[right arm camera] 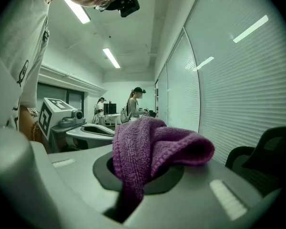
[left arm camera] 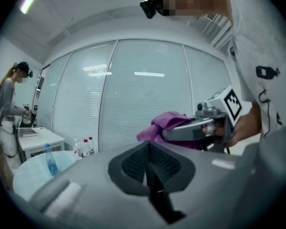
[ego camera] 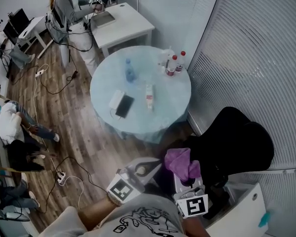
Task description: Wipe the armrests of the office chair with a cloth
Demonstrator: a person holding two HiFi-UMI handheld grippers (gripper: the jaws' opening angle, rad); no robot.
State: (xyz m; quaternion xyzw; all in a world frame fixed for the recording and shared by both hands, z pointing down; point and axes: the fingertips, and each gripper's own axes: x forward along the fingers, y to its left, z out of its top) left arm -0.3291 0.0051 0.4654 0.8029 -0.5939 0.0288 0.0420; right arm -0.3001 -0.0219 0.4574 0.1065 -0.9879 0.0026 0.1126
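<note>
A purple cloth (ego camera: 183, 163) hangs bunched from my right gripper (ego camera: 188, 180), which is shut on it at the bottom of the head view. In the right gripper view the cloth (right arm camera: 155, 144) fills the jaws and droops over both sides. The black office chair (ego camera: 239, 142) stands just right of and beyond that gripper; part of it shows in the right gripper view (right arm camera: 266, 152). I cannot pick out its armrests. My left gripper (ego camera: 140, 172) is held beside the right one, left of the cloth. Its jaws (left arm camera: 150, 165) meet with nothing between them.
A round pale-blue table (ego camera: 167, 117) ahead carries bottles (ego camera: 173, 63), a blue bottle (ego camera: 129, 69) and a tablet (ego camera: 124, 105). White blinds (ego camera: 256, 58) line the right. Cables and a power strip (ego camera: 61, 177) lie on the wood floor. A person (ego camera: 71, 16) stands by a white desk (ego camera: 130, 23).
</note>
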